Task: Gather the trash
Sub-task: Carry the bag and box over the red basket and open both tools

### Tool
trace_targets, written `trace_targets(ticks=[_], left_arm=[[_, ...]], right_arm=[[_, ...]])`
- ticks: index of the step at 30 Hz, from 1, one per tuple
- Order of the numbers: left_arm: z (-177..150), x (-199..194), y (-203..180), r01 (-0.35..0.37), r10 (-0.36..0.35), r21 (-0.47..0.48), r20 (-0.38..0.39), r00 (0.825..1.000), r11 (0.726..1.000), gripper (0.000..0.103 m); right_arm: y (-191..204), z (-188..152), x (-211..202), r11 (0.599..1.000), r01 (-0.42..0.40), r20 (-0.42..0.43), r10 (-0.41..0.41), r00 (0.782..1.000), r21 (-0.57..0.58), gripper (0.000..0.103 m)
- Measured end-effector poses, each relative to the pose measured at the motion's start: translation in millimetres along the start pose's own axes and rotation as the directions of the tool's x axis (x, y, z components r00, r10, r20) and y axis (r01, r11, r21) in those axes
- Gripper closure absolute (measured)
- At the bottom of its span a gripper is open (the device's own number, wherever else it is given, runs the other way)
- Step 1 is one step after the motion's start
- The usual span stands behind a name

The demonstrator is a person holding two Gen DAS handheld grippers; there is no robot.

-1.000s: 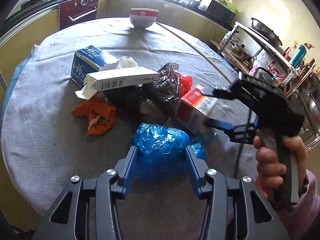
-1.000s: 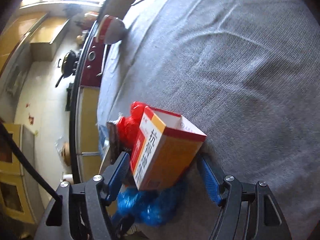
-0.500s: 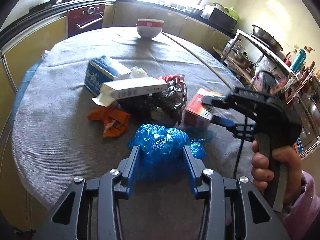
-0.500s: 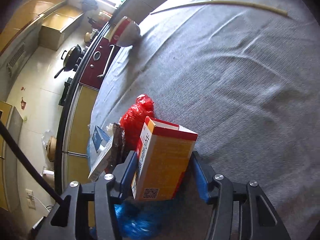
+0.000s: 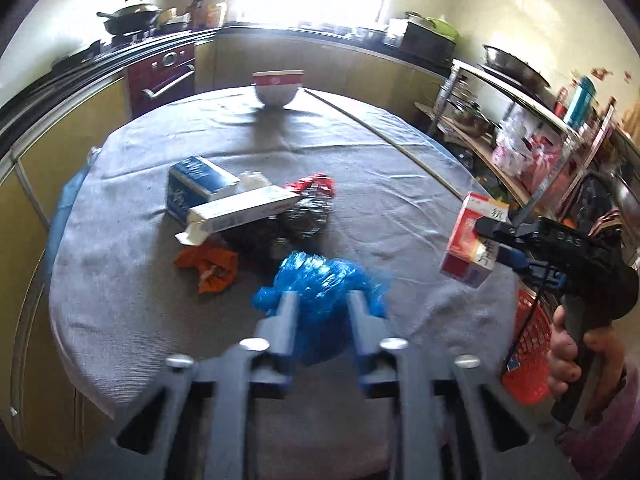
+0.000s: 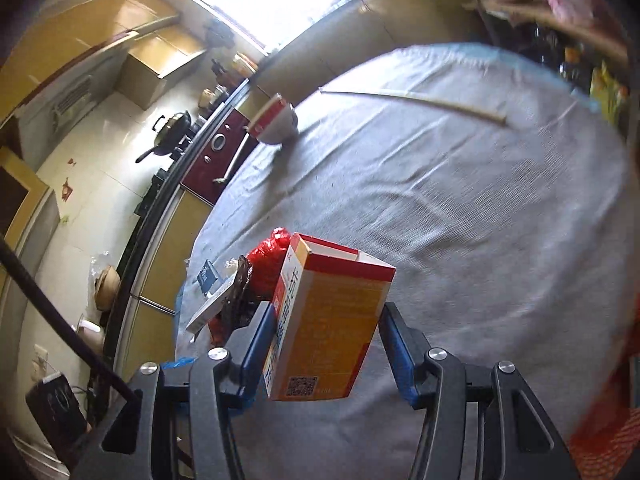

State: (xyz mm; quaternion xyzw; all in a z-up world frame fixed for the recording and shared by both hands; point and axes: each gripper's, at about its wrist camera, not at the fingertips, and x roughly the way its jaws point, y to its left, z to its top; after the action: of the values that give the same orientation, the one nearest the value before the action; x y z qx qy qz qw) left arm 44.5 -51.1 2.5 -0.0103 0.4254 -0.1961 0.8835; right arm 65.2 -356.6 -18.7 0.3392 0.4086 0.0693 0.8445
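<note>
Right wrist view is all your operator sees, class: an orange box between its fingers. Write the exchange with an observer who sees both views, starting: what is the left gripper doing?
Observer: The left gripper is shut on a crumpled blue bag.
Operator: Is any trash hidden from me?
Observer: Yes. An orange wrapper lies on the table, left of the blue bag.

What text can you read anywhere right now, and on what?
"DAS": moulded on the right gripper body.
Orange-red box: Chinese characters and a QR code, too blurred to read.
White carton: barcode, print blurred.
Blue box: white characters, unreadable.
</note>
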Motion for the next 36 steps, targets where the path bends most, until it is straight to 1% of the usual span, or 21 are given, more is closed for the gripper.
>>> trace_targets(ticks=[5,8,9,11,12,13,15,17,19,22,24,25,26,28,29,34,36], left_arm=[[2,0,-23,-0.002,0.002,0.047,0.002,1.000,0.999,0.089],[1,3,-17,-0.027,0.027,0.020,-0.009,1.000,0.999,0.089],[-1,3,-14,-0.030,0.030,0.018,-0.013,0.999,0.999,0.087],[-5,5,-3,-0.051,0.052,0.018,-0.023,0.998,0.999,0.060],[-7,5,1,-0.062,0.062,0.014,-0.028,0.998,0.998,0.026],[-8,6,8,-0.080,0.080,0.002,-0.025,0.996,0.997,0.020],[-9,11,19,-0.091,0.090,-0.016,-0.037,0.995,0.996,0.020],[-9,23,27,-0.060,0.057,-0.038,-0.084,0.995,0.997,0.020],[-9,36,34,-0.041,0.030,-0.091,-0.124,0.992,0.995,0.020],[-9,58,35,0.022,-0.046,-0.143,-0.165,0.985,0.990,0.020],[-10,65,35,0.025,-0.055,-0.169,-0.171,0.984,0.985,0.022],[-10,68,35,0.048,-0.080,-0.191,-0.166,0.983,0.980,0.022],[-10,70,36,0.059,-0.094,-0.209,-0.165,0.982,0.976,0.024],[-11,75,36,0.073,-0.115,-0.234,-0.171,0.979,0.970,0.045],[-10,77,35,0.079,-0.122,-0.238,-0.171,0.978,0.968,0.045],[-6,75,19,0.038,-0.071,-0.201,-0.160,0.985,0.979,0.050],[-3,71,10,0.053,-0.082,-0.186,-0.151,0.985,0.981,0.050]], right_arm=[[-11,-4,-46,0.998,0.012,0.073,-0.008,0.997,-0.064,0.046],[-21,-7,-66,0.997,0.026,0.095,-0.019,0.995,-0.074,0.046],[-26,-9,-73,0.997,0.028,0.100,-0.020,0.995,-0.070,0.046],[-37,-12,-82,0.997,0.034,0.105,-0.028,0.994,-0.063,0.046],[-43,-15,-87,0.998,0.035,0.106,-0.029,0.994,-0.054,0.046],[-50,-17,-90,0.999,0.031,0.104,-0.026,0.994,-0.043,0.046],[-61,-20,-95,0.999,0.025,0.100,-0.023,0.995,-0.026,0.046],[-69,-26,-99,0.999,0.034,0.098,-0.032,0.995,-0.017,0.046],[-78,-29,-104,0.999,0.044,0.099,-0.044,0.994,-0.007,0.046],[-89,-33,-112,0.997,0.078,0.107,-0.078,0.991,0.001,0.046],[-97,-33,-118,0.996,0.094,0.110,-0.095,0.989,0.012,0.046],[-102,-33,-121,0.995,0.099,0.113,-0.101,0.989,0.023,0.046],[-106,-33,-125,0.994,0.103,0.115,-0.106,0.988,0.032,0.046],[-113,-34,-131,0.992,0.118,0.120,-0.123,0.985,0.045,0.046],[-117,-34,-134,0.991,0.126,0.122,-0.132,0.984,0.051,0.046],[-139,-38,-148,0.985,0.154,0.127,-0.164,0.978,0.083,0.046],[-147,-40,-155,0.981,0.165,0.132,-0.177,0.975,0.098,0.046]])
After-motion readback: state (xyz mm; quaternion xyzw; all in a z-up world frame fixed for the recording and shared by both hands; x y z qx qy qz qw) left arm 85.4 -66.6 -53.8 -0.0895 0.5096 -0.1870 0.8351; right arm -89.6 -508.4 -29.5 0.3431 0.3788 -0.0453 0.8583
